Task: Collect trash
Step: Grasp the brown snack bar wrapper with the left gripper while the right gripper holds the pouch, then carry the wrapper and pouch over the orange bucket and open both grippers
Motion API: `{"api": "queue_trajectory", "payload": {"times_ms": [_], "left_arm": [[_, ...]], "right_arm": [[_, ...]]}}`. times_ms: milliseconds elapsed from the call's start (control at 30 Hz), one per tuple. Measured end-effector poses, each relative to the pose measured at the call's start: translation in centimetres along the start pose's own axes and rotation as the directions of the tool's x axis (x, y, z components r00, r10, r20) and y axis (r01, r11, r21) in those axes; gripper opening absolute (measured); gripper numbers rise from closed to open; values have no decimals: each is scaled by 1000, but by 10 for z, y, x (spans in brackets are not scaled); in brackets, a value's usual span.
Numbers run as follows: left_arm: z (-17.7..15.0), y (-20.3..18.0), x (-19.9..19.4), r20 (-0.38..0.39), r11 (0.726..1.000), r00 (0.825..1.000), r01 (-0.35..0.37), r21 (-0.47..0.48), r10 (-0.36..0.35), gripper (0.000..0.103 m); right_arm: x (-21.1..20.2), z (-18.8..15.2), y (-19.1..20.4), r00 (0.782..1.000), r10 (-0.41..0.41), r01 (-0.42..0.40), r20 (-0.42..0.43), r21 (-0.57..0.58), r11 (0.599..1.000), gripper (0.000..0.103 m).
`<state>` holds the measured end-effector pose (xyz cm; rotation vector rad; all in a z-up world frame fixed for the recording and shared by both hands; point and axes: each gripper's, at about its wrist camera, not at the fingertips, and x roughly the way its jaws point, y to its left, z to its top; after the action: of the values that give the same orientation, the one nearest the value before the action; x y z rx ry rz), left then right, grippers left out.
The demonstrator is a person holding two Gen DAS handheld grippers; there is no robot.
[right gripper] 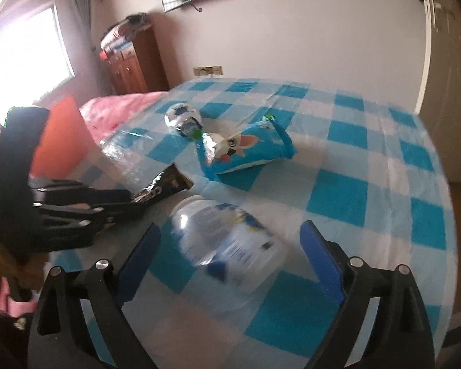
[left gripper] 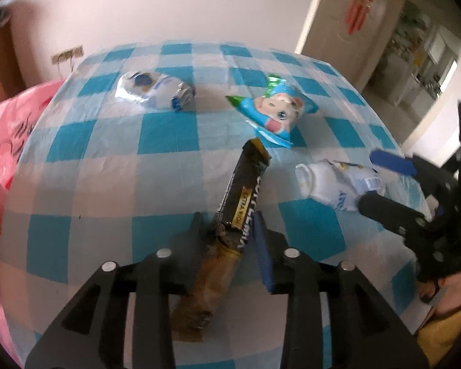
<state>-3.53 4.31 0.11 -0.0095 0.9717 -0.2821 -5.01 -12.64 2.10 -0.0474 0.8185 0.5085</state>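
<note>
While left gripper (left gripper: 230,224) barely pinches black wrapper (left gripper: 242,190), wrapper might slip out. Right gripper (right gripper: 230,246) spread wide around clear bottle (right gripper: 227,243), no contact; round bottle could roll away.

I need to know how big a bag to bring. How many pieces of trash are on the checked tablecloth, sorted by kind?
Snack wrappers: 2, a black and gold wrapper and a blue cartoon wrapper
Plastic bottles: 2, a crushed bottle and a clear bottle
Total: 4
</note>
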Motion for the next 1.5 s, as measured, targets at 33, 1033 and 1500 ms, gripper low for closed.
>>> {"api": "queue_trajectory", "payload": {"times_ms": [33, 1033, 1500], "left_arm": [[-1, -1, 0, 2, 1000, 1000, -4, 17, 4, 41], [-16, 24, -15, 99, 999, 994, 45, -17, -43, 22], [-16, 48, -68, 226, 989, 967, 134, -61, -117, 21]], "right_arm": [[3, 0, 0, 1000, 4, -4, -11, -8, 1000, 91], [23, -11, 30, 988, -124, 119, -90, -64, 991, 47], [-4, 1, 46, 997, -73, 75, -27, 79, 994, 45]]}}
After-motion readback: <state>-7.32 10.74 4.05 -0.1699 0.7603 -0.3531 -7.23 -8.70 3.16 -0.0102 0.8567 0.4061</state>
